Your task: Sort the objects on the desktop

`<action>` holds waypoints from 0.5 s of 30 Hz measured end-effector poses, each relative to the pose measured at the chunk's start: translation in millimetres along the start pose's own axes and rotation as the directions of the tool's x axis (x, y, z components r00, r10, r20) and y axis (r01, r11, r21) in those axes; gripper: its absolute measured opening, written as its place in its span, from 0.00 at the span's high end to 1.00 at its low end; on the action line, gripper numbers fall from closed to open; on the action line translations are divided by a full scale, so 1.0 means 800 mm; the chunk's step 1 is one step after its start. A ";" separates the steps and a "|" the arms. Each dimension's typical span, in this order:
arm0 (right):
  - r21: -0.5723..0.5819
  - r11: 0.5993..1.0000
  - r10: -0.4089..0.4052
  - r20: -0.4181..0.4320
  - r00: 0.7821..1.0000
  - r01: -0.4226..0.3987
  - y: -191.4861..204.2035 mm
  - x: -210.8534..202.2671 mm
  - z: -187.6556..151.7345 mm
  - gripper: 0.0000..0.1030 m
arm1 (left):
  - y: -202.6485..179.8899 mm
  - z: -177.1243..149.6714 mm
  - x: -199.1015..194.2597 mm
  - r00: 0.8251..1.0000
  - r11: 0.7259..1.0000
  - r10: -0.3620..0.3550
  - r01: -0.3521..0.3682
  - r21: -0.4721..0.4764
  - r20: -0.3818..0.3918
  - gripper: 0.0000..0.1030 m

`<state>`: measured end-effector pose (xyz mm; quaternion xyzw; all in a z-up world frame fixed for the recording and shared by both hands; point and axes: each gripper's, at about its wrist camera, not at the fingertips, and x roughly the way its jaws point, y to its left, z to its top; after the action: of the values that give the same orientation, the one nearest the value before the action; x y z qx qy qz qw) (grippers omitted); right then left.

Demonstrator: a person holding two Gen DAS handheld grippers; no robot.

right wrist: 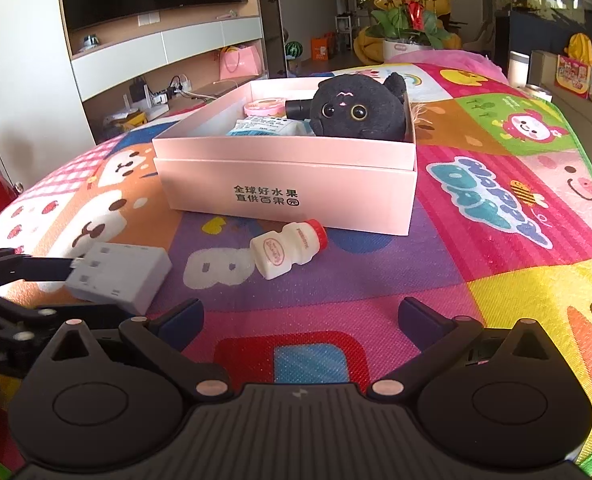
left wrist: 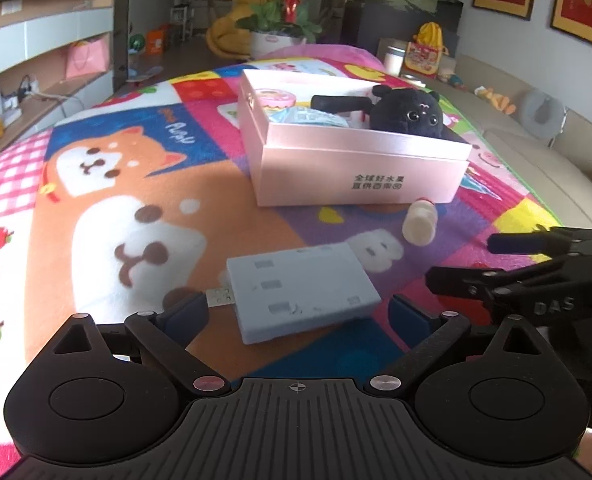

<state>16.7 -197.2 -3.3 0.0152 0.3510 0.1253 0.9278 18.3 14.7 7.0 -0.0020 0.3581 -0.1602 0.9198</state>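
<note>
A grey rectangular USB hub (left wrist: pixel 300 292) lies on the colourful mat right between the fingers of my open left gripper (left wrist: pixel 300 312); the jaws stand wide on either side of it, not closed. It also shows in the right wrist view (right wrist: pixel 117 276). A small white yogurt bottle with a red cap (right wrist: pixel 289 254) lies on its side in front of the pink box (right wrist: pixel 287 196), ahead of my open, empty right gripper (right wrist: pixel 302 316). The bottle also shows in the left wrist view (left wrist: pixel 420 224). The box (left wrist: pixel 360 176) holds a black plush cat (right wrist: pixel 360 110), a black cylinder, a pink round case and a packet.
The cartoon mat (right wrist: pixel 496 200) covers the table. A flower pot (right wrist: pixel 408 12) stands at the far end. A sofa (left wrist: pixel 536 168) runs along the right, a TV cabinet (right wrist: pixel 155 48) along the left. My right gripper (left wrist: pixel 544 272) shows at the right of the left wrist view.
</note>
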 end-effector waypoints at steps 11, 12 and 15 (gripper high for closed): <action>-0.151 0.988 0.037 -0.001 0.999 -0.036 0.020 0.023 0.026 0.10 | -0.006 -0.021 -0.018 0.996 0.996 0.083 -0.083 0.013 0.020 0.01; -0.162 0.986 0.042 -0.016 0.999 -0.044 0.022 0.028 0.030 0.13 | -0.004 -0.022 -0.020 0.995 0.996 0.092 -0.092 0.002 0.027 0.01; -0.181 0.983 0.031 -0.021 0.999 -0.035 0.023 0.037 0.039 0.16 | 0.000 -0.022 -0.023 0.995 0.996 0.091 -0.090 -0.019 0.038 0.01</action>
<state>54.4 -170.0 2.9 -0.0644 0.3464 0.1722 0.9199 -6.2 22.1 5.7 0.0032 0.3412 -0.1153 0.9329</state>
